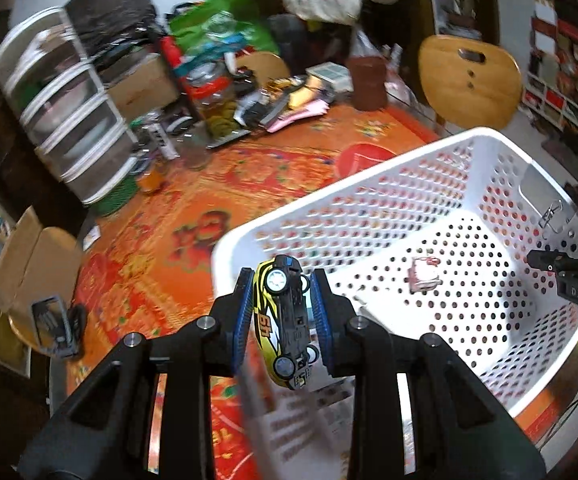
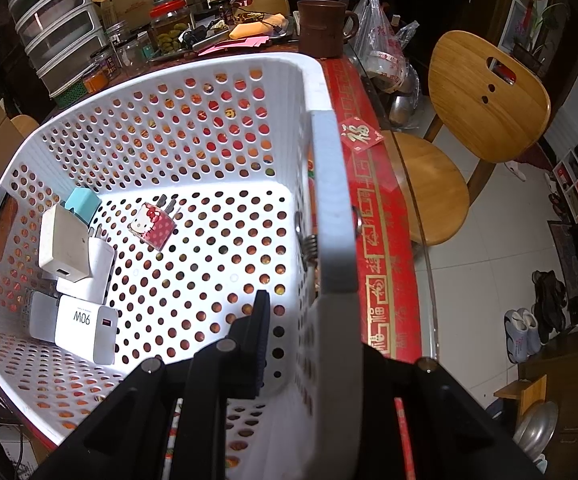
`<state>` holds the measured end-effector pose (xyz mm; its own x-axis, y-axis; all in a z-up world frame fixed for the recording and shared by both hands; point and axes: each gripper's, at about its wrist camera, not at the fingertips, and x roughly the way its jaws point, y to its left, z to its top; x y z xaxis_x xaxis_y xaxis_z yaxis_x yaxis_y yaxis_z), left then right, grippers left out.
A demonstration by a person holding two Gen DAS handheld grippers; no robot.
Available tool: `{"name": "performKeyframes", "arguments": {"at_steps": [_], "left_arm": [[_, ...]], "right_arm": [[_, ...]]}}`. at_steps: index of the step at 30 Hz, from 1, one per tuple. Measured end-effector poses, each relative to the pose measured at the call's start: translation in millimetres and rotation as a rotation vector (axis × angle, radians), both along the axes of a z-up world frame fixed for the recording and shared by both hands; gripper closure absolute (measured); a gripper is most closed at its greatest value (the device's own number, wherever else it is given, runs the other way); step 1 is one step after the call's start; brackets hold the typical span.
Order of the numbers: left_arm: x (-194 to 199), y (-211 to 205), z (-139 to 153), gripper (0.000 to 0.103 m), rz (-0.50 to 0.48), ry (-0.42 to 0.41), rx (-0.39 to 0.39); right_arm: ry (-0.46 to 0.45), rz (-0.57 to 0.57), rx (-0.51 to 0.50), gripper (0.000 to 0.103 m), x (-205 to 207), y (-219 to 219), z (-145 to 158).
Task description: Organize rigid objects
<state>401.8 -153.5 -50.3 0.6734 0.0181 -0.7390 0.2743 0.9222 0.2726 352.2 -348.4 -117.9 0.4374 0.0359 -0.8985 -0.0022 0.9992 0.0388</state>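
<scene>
My left gripper (image 1: 283, 312) is shut on a yellow and black toy car (image 1: 283, 320) and holds it on its side above the near rim of the white perforated basket (image 1: 369, 176). My right gripper (image 2: 309, 320) is shut on the basket's right wall (image 2: 335, 208), one finger (image 2: 259, 332) inside and the other outside, hidden by the wall. Inside the basket lie a Hello Kitty charger (image 2: 152, 227), also seen in the left wrist view (image 1: 423, 274), a beige adapter (image 2: 65, 244), a teal charger (image 2: 83, 204) and a white 90W charger (image 2: 87, 330).
The basket sits on an orange-red patterned tablecloth (image 1: 249, 184). At the table's back stand a plastic drawer unit (image 1: 65, 108), a jar (image 1: 215, 100), a brown mug (image 2: 323, 28) and clutter. A wooden chair (image 2: 485, 96) stands at the right. A clip (image 1: 551, 214) hangs on the rim.
</scene>
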Motion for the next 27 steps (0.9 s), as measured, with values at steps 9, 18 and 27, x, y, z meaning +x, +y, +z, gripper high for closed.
{"name": "performKeyframes", "arguments": {"at_steps": [9,18,27], "left_arm": [[31,-14,-41,0.077,0.002,0.133,0.026],[23,-9,-37,0.019,-0.032,0.09,-0.033],[-1,-7,-12,0.001,-0.074,0.021,-0.054]], "right_arm": [[0.0,0.002,0.0,0.085,0,0,0],[-0.002,0.006,0.004,0.084,0,2,0],[-0.002,0.006,0.005,0.083,-1,1,-1]]}}
